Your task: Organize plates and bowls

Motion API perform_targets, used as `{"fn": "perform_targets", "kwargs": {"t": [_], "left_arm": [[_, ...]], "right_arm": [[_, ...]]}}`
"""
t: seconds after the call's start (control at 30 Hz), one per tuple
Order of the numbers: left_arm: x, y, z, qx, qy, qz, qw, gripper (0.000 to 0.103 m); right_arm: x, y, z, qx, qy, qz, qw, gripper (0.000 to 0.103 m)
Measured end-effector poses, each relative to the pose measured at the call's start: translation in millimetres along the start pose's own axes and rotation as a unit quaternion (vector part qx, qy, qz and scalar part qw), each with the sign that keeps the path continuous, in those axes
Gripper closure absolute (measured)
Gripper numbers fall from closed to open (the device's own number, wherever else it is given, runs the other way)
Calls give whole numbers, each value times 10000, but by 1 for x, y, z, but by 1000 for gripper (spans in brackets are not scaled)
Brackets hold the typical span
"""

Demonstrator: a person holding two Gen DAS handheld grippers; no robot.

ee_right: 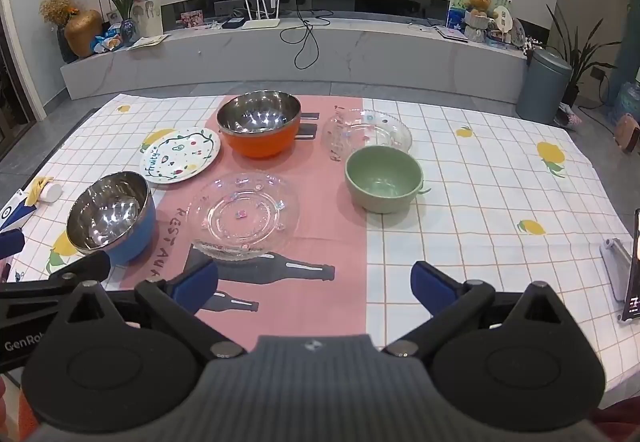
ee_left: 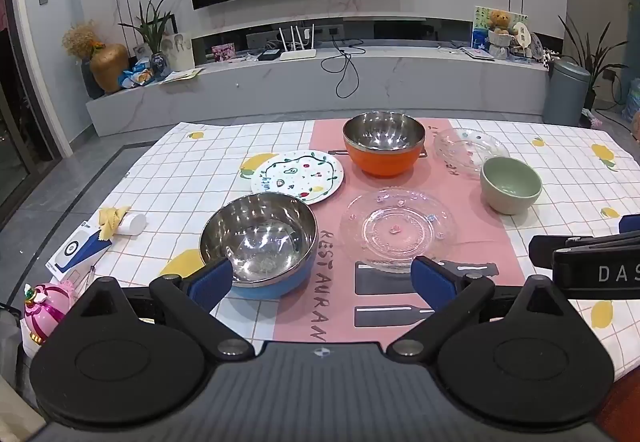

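Note:
On the checked tablecloth stand a blue steel-lined bowl [ee_left: 260, 242] [ee_right: 112, 219], an orange steel-lined bowl [ee_left: 384, 147] [ee_right: 260, 127] and a green bowl [ee_left: 510, 183] [ee_right: 384, 177]. A painted white plate [ee_left: 298, 177] [ee_right: 180, 153] lies left of the orange bowl. Two clear glass plates lie flat, one near [ee_left: 398, 228] [ee_right: 244, 215], one far [ee_left: 470, 149] [ee_right: 366, 129]. My left gripper [ee_left: 322, 282] is open above the table's near edge, its left pad beside the blue bowl. My right gripper [ee_right: 314, 286] hangs open over bare cloth, nothing between its fingers.
At the table's left edge lie a white roll with yellow cloth [ee_left: 124, 222], a blue-white box [ee_left: 76, 250] and a pink toy [ee_left: 44, 306]. A phone on a stand [ee_right: 630, 266] sits at the right edge. A TV bench lies beyond the table.

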State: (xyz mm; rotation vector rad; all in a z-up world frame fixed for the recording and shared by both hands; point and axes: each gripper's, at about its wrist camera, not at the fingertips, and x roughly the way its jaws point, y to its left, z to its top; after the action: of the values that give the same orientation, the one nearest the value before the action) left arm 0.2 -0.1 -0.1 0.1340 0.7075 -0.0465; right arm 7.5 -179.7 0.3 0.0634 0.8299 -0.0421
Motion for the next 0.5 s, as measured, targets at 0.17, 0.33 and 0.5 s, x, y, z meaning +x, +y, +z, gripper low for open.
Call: {"fn": "perform_targets", "kwargs": {"t": [0.17, 0.33, 0.5], "left_arm": [[0, 0, 0, -10, -17, 13, 10000, 0], [0, 0, 0, -4, -34, -19, 10000, 0], [-3, 1, 0, -7, -41, -21, 10000, 0]], "right_arm": [[0, 0, 0, -1, 1, 9, 10000, 3], [0, 0, -1, -1, 20, 9, 10000, 3], [-3, -1, 0, -11, 10, 3, 10000, 3]]}}
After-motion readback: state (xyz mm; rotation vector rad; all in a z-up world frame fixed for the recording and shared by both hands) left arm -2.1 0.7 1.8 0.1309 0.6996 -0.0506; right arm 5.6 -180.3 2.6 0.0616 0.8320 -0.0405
